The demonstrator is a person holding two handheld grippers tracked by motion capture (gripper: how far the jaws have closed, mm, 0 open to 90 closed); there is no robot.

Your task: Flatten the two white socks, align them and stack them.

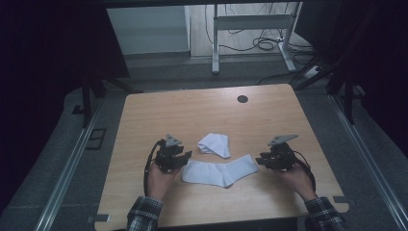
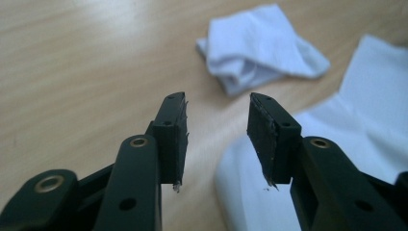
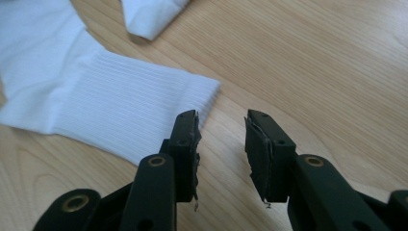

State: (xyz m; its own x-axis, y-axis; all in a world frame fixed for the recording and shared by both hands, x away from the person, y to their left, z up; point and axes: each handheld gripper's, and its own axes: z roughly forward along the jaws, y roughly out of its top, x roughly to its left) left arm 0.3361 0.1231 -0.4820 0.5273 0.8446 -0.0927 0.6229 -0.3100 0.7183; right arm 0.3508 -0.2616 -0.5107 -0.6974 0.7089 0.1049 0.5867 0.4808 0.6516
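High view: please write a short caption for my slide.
Two hand-held grippers, left and right, jaws open, flank a flat white sock on a wooden table; a crumpled sock lies behind.

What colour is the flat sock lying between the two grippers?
White; the flat ribbed sock shows best in the right gripper view.

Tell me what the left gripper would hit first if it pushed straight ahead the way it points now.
Probably the crumpled white sock: the left gripper, jaws open and empty, aims past the flat sock's edge toward it over bare table. Depth is uncertain.
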